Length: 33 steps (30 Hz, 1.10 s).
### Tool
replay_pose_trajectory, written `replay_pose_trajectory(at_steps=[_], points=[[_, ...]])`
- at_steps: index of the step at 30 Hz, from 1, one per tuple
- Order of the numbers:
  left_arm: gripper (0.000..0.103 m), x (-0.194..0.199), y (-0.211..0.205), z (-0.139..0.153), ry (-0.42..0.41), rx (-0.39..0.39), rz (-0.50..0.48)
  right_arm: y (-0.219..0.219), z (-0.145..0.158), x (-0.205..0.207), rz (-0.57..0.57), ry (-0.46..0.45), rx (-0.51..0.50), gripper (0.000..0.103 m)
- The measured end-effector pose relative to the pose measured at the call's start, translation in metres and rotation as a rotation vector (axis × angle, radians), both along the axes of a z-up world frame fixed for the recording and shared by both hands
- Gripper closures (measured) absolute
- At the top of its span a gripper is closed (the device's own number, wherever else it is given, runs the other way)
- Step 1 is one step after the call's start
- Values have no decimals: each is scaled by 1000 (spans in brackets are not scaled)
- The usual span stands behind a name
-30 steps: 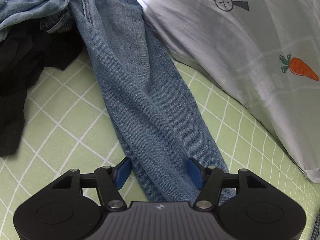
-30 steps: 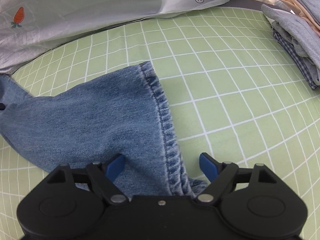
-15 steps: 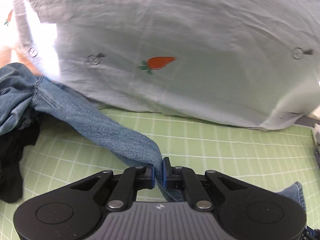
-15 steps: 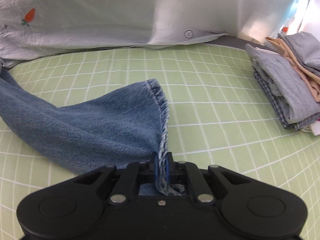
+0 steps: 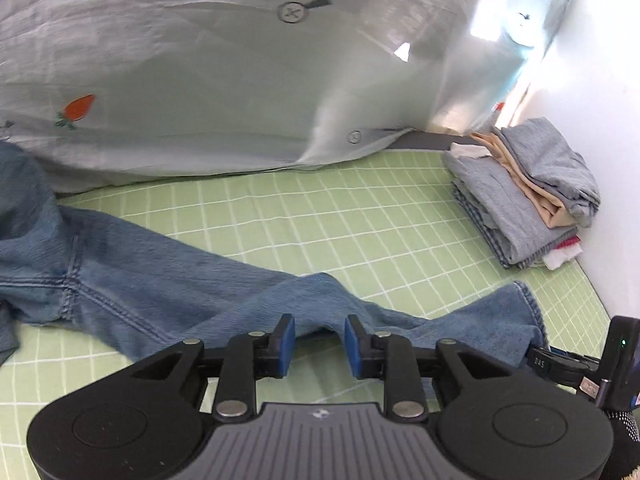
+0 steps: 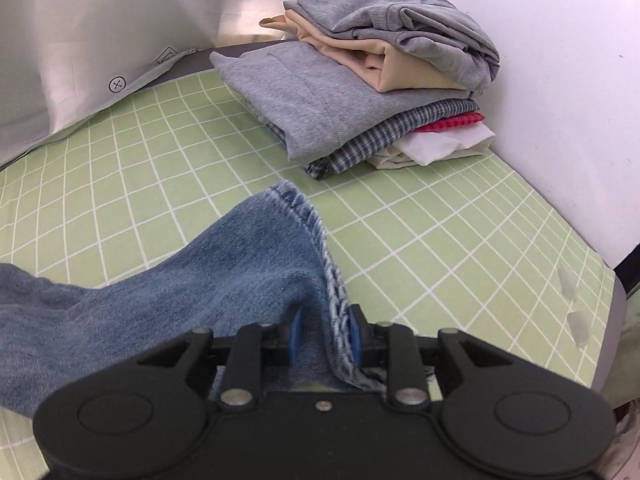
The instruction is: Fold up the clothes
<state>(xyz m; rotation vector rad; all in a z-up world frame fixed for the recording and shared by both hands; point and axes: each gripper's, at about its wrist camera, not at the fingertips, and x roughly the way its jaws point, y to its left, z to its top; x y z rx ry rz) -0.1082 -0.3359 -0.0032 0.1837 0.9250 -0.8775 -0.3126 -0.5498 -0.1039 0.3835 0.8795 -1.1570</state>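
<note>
A pair of blue jeans (image 5: 160,280) lies stretched across the green checked sheet (image 5: 320,220), waist at the left, one leg running right. My left gripper (image 5: 320,340) hovers over a raised ridge in the middle of that leg. Its jaws are opening and its blue pads stand clear of the denim. The leg's hem (image 6: 298,208) points toward the folded stack. My right gripper (image 6: 325,338) sits at the hem's near corner with its jaws opening. The frayed hem edge runs loose between its pads.
A stack of folded clothes (image 6: 360,80), grey, beige, plaid and white, stands at the far right against a white wall (image 6: 560,80). A pale duvet with carrot prints (image 5: 200,80) is bunched along the back. The bed's edge (image 6: 608,320) drops off at the right.
Both grippers were open a second ago, then shut on the jeans leg; their jaws now stand apart again. The leg has been carried right and lies across the sheet.
</note>
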Motion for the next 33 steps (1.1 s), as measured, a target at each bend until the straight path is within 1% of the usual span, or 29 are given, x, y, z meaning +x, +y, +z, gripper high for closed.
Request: replay_pose_trajectory(at_steps=[1,2,3,5,8,9,10,11,13,15,16,20,22,23,25,26,27,29,30,31,32,33], points=[[69,11,18,1,-3,2,53,7,-1,7,8,0,3,67],[69,22,38,1,-2,6,112,14,-1,15,13,4,1,55],[67,32,58,0,4,13,178,20,-2,22,19,7,-1,47],[62,53,100,-6,22,36,316,33,0,39,38,7,-3,42],[61,84,161,-19,60,79,522,52,4,64,73,-17,4,28],[60,93,181,-23,70,89,588,59,6,72,82,-33,11,25],[59,102,200,-27,82,93,646,67,7,80,94,-51,20,23],[59,111,217,-31,95,91,692,77,6,90,118,-70,40,23],[57,124,242,-35,108,85,753,95,1,108,179,-79,81,23],[53,139,260,-40,112,85,782,115,-5,129,245,-77,117,23],[50,146,264,-43,112,89,784,122,-7,138,258,-65,125,23],[50,173,273,-62,125,111,793,138,-21,160,262,-23,165,23],[50,186,275,-72,139,108,797,141,-23,164,240,-29,158,23],[50,192,275,-77,144,106,796,141,-24,165,231,-30,154,22],[50,205,274,-87,156,105,804,140,-25,168,216,-13,140,14],[50,211,273,-91,163,104,810,138,-27,168,202,-8,138,8],[51,217,272,-96,169,104,815,136,-27,169,186,-11,146,6],[53,226,269,-105,197,98,817,132,-28,170,180,-13,159,5],[62,229,267,-107,207,101,820,130,-28,171,182,-10,163,5],[84,229,265,-109,212,104,827,129,-28,172,185,-7,166,4],[91,230,263,-111,216,107,835,128,-28,173,189,-3,168,4],[92,228,262,-112,220,107,841,127,-27,175,203,8,162,4]])
